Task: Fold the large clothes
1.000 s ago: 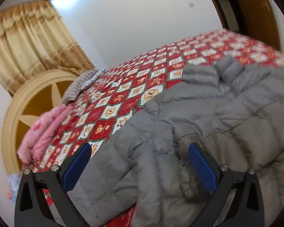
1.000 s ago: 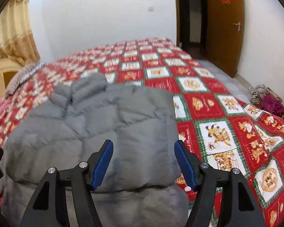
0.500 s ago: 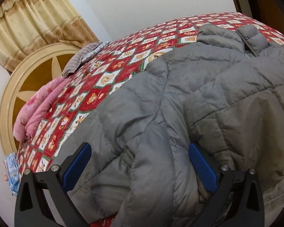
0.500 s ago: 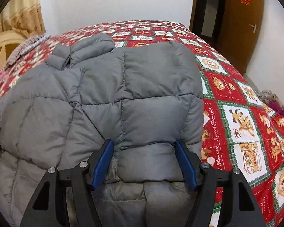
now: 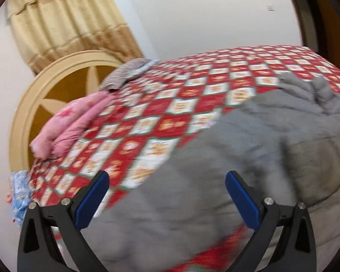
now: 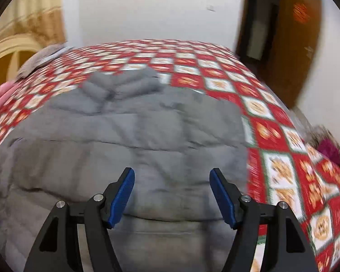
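A large grey puffer jacket (image 6: 133, 140) lies spread on a bed with a red and white patterned cover (image 6: 267, 131), collar toward the far side. In the left wrist view the jacket (image 5: 249, 154) fills the lower right. My left gripper (image 5: 167, 185) is open and empty above the jacket's left sleeve area near the bed's near edge. My right gripper (image 6: 172, 185) is open and empty above the jacket's lower body. Both views are motion-blurred.
A pink folded cloth (image 5: 70, 124) and a grey patterned cloth (image 5: 129, 72) lie by the round wooden headboard (image 5: 45, 95). Curtains (image 5: 68, 22) hang behind. A wooden door (image 6: 292, 52) stands at the right, with a pile of clothes (image 6: 326, 145) on the floor.
Both grippers have pulled back and up from the jacket; more of the bed cover shows around it. The left view has swung left toward the headboard. Both stayed open.
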